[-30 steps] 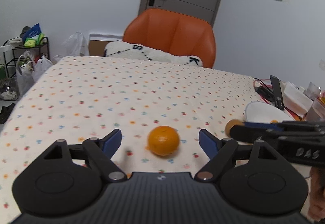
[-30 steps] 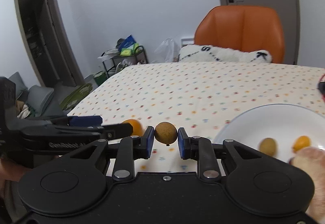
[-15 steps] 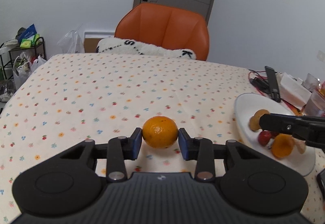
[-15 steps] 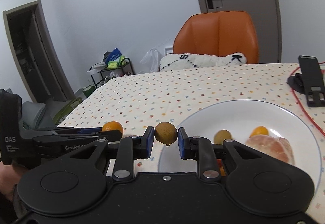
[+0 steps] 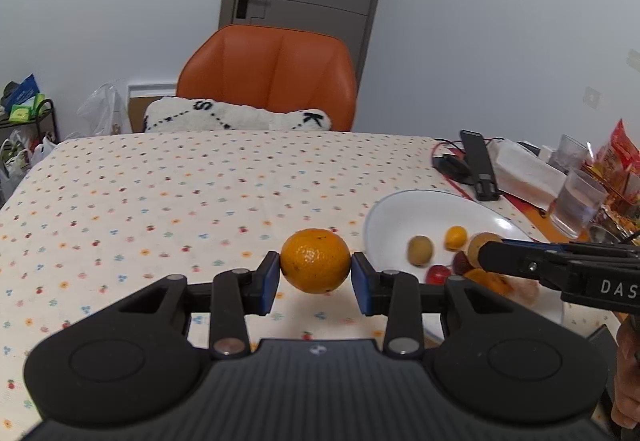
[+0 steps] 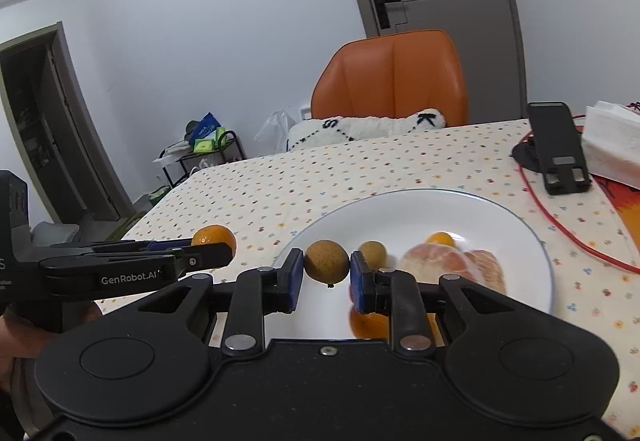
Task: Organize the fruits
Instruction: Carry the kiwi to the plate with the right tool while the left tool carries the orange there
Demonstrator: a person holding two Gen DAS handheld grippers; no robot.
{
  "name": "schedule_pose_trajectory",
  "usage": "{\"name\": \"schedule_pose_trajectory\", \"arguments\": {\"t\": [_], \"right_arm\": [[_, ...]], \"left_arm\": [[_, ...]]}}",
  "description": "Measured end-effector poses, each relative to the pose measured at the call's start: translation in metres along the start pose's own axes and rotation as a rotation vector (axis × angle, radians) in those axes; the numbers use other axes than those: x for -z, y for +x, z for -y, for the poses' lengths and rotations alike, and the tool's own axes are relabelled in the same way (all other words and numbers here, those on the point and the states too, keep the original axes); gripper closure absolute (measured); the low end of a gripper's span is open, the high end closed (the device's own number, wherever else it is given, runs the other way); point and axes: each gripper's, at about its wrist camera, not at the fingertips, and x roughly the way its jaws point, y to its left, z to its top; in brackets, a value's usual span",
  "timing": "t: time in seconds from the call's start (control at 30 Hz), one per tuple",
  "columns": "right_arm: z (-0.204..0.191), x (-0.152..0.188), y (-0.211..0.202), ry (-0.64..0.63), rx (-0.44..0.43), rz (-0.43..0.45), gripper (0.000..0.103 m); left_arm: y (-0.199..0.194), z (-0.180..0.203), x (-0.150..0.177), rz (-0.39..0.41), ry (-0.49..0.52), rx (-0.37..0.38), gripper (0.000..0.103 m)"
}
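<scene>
While both of my tools are up in the air, each one has a fruit in it. My left gripper (image 5: 315, 273) has its jaws squeezed on the orange (image 5: 315, 260). The blue pads press on its two sides, right across the fat middle, so I think it will not roll out. It hangs above the bench (image 5: 168, 177), just beside the left rim of the white plate (image 5: 404, 209).

My right gripper (image 6: 326, 273) has its jaws shut on a small brown fruit (image 6: 326, 261). It is round and little, so the pads pinch it at the widest part. It hangs over the near left part of the plate, not touching it.

On the plate there is already a small green-brown fruit (image 6: 372, 253), a tiny orange one (image 6: 440, 239) and a big peeled fruit (image 6: 452, 268). A red one (image 5: 437, 273) sits near them too. They lie on the right and in the middle, so the left side of the plate is bare. I think that is why I hold my fruits there: it is the free spot.

I think both fruits are on their way to the plate. The brown one is nearly there. The orange has to go a bit more to the right. I should set them down low and gently, or they could roll and bump the others.
</scene>
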Motion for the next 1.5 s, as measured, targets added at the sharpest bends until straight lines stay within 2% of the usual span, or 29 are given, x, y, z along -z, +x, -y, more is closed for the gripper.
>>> {"name": "schedule_pose_trajectory", "arguments": {"t": [0.33,0.43,0.67,0.87,1.13,1.3,1.5], "right_arm": [[0.018,0.006,-0.015,0.028,0.013,0.006,0.079],[0.025,0.009,-0.017,0.038,0.024,0.006,0.072],[0.047,0.011,-0.029,0.097,0.042,0.023,0.071],[0.052,0.013,-0.032,0.110,0.047,0.029,0.071],[0.043,0.014,-0.027,0.098,0.010,0.026,0.070],[0.037,0.015,-0.024,0.095,-0.008,0.025,0.069],[0.033,0.015,-0.024,0.097,-0.022,0.030,0.060]], "left_arm": [[0.000,0.027,-0.001,0.009,0.033,0.034,0.066],[0.001,0.035,-0.001,0.008,0.043,0.038,0.066],[0.005,0.049,-0.003,0.007,0.055,0.058,0.066],[0.010,0.060,-0.002,-0.019,0.073,0.087,0.066],[-0.003,0.053,-0.006,0.005,0.072,0.051,0.059],[-0.012,0.045,-0.006,0.009,0.066,0.019,0.050],[-0.024,0.036,-0.007,0.015,0.069,-0.012,0.039]]}}
